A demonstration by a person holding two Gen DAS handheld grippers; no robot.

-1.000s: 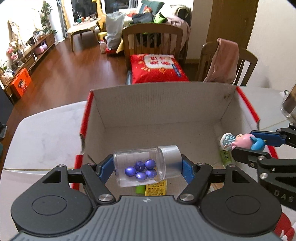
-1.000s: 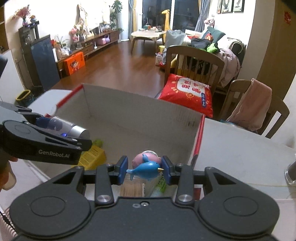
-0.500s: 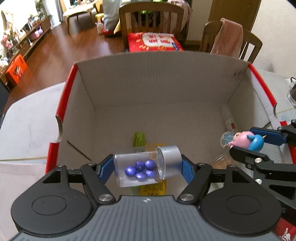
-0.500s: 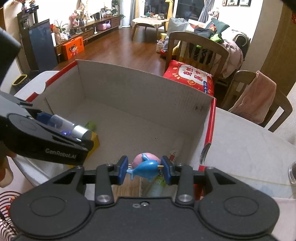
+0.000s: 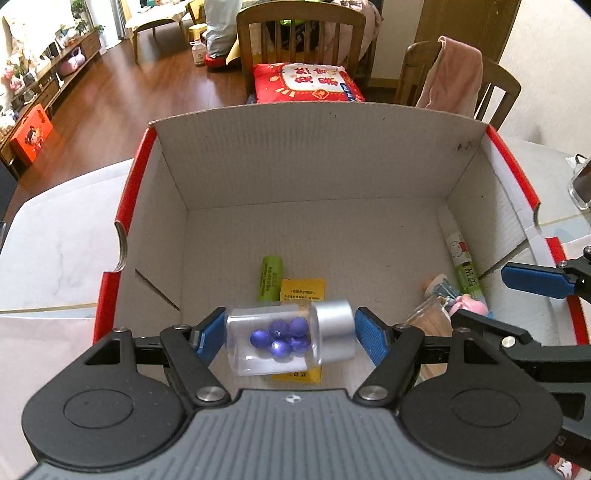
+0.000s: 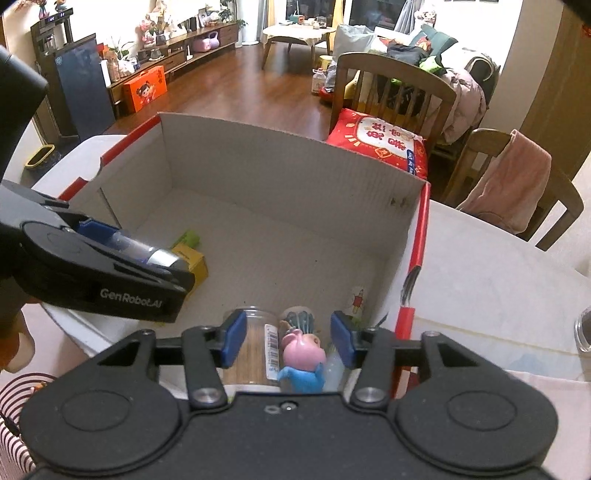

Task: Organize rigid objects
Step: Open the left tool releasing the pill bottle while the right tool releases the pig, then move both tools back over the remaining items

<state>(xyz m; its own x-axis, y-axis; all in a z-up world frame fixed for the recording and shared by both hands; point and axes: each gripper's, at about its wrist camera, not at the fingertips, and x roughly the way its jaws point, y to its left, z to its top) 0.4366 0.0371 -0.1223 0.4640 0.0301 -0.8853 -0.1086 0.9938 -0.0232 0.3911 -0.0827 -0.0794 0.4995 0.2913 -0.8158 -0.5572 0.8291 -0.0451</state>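
— Clamping what, the left gripper?

— It pinched a clear jar of blue beads end to end, above the cardboard box.

— And the right gripper?

— Its jaws had just been opening, spread clear of the pink pig figure, which lay between them in the box's right front corner, against a clear canister.

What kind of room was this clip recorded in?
Most likely a home's combined living and dining room. Wooden dining chairs stand at a white table bearing the cardboard box. Beyond them is wood flooring, a low coffee table, and a long media cabinet.
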